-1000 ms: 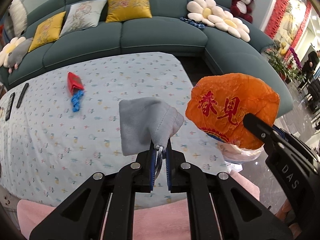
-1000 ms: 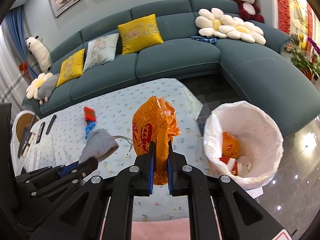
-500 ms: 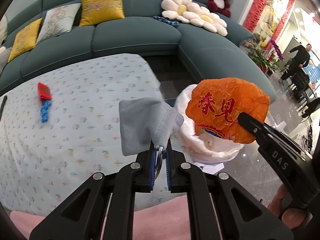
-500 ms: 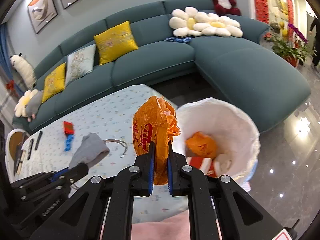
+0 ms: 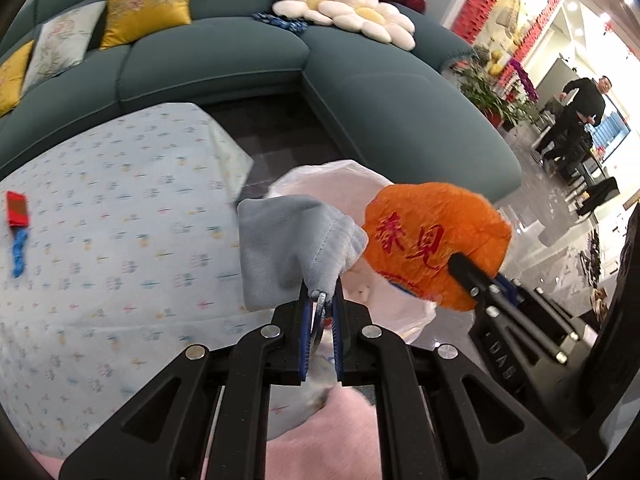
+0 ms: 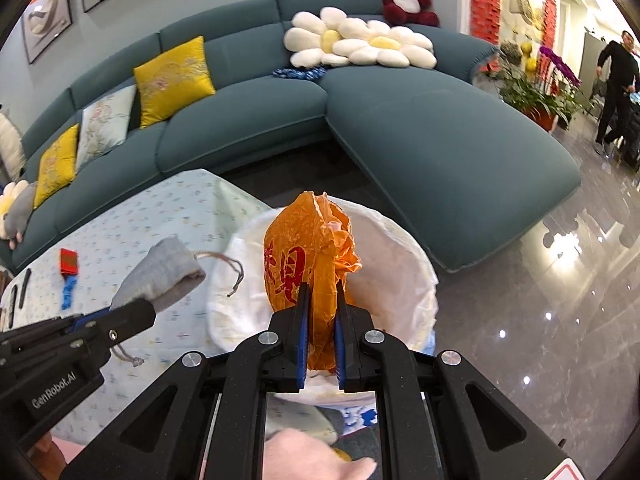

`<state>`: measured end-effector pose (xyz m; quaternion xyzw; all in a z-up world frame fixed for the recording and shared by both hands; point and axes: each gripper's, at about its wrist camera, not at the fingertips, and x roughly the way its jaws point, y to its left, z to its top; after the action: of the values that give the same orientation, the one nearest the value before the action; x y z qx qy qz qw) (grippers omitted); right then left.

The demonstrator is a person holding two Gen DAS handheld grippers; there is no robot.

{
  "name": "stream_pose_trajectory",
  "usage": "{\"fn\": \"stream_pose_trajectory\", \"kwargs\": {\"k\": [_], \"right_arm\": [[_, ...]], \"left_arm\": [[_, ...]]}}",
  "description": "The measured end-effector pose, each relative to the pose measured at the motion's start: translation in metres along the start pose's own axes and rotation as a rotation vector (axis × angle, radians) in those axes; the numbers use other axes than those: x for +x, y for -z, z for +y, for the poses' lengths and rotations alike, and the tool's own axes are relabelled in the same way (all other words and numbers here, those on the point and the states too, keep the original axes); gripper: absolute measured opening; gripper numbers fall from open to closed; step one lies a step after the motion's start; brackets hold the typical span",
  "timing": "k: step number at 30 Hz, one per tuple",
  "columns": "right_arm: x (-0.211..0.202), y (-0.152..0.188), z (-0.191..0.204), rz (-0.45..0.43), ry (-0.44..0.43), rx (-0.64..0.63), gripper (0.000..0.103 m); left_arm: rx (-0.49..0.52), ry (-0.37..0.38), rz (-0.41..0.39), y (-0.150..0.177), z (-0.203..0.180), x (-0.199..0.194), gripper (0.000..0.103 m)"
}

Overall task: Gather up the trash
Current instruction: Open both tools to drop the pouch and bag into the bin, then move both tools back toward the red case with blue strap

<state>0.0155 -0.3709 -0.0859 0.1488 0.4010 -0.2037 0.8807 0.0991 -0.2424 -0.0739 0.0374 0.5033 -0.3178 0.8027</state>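
My left gripper [image 5: 320, 300] is shut on a grey drawstring pouch [image 5: 288, 244], which hangs over the near left rim of the white-lined trash bin [image 5: 320, 174]. A crumpled orange plastic bag with red characters [image 6: 308, 256] is pinched in my right gripper [image 6: 320, 300], held right above the bin's mouth [image 6: 396, 248]. In the left wrist view the orange bag [image 5: 432, 240] hides most of the bin. In the right wrist view the pouch [image 6: 164, 272] shows at the left, its cord dangling over the bin liner.
A table with a pale patterned cloth [image 5: 100, 220] lies left of the bin, carrying a red packet [image 5: 18, 208] and a blue wrapper [image 5: 18, 252]. A teal sofa [image 6: 440, 128] curves behind. A person [image 6: 616, 92] walks at the far right on the glossy floor.
Both grippers have swung right, off the table and over the bin, each still holding its item. The bin now sits directly beneath the orange bag and beside the pouch.
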Motion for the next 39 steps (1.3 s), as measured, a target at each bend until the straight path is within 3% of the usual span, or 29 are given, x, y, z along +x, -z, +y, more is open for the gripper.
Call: {"fn": "stream_pose_trajectory", "kwargs": {"k": [4,7,9,11,14,19,27,39], "right_arm": [[0.014,-0.001,-0.015,0.017,0.015,0.020,0.010],[0.021,-0.003,-0.020,0.023,0.018,0.033,0.012],[0.024,-0.006,-0.020,0.025,0.019,0.035,0.014],[0.025,-0.009,-0.019,0.013,0.026,0.033,0.018],[0.023,-0.014,-0.014,-0.006,0.032,0.023,0.029],[0.015,-0.016,0.002,-0.023,0.015,0.006,0.030],[0.004,-0.008,0.052,-0.015,-0.034,-0.062,0.033],[-0.013,0.002,0.146,-0.017,-0.115,-0.184,0.049]], "left_arm": [[0.029,0.010,0.010,-0.009,-0.016,0.018,0.012],[0.014,0.020,0.022,-0.015,-0.019,0.028,0.020],[-0.010,0.021,0.016,-0.017,-0.018,0.029,0.042],[-0.023,0.009,-0.014,-0.018,-0.015,0.023,0.050],[-0.014,-0.045,-0.042,-0.016,-0.009,0.016,0.051],[-0.015,-0.121,-0.070,-0.011,0.012,0.002,0.051],[-0.096,-0.188,-0.108,-0.004,0.064,-0.028,0.051],[-0.266,-0.309,-0.134,0.026,0.170,-0.073,0.057]]}}
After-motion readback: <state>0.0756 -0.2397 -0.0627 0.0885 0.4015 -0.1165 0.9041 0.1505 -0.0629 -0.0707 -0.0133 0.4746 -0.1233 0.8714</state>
